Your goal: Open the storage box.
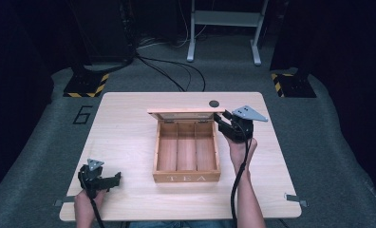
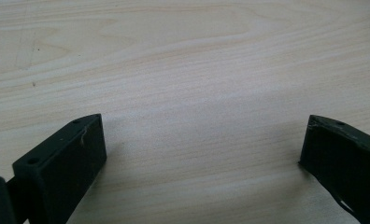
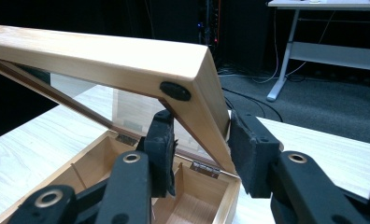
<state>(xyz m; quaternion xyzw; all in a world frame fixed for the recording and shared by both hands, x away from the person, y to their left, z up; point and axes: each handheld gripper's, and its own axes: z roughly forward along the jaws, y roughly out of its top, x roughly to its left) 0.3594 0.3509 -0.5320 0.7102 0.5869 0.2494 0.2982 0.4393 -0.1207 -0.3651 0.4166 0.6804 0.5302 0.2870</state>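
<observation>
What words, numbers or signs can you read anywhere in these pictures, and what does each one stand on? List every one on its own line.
"TEA": on the front wall of the wooden box, in pale capitals.
"6": a large dark digit on the grey floor left of the table.
Yellow-and-black hazard stripes, without lettering: on the two stand bases beyond the table.
No other writing is readable.

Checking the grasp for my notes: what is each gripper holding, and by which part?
The right gripper clamps the tea box's lid by its side edge, near the hinge. The left gripper is open over the table, holding nothing.
</observation>
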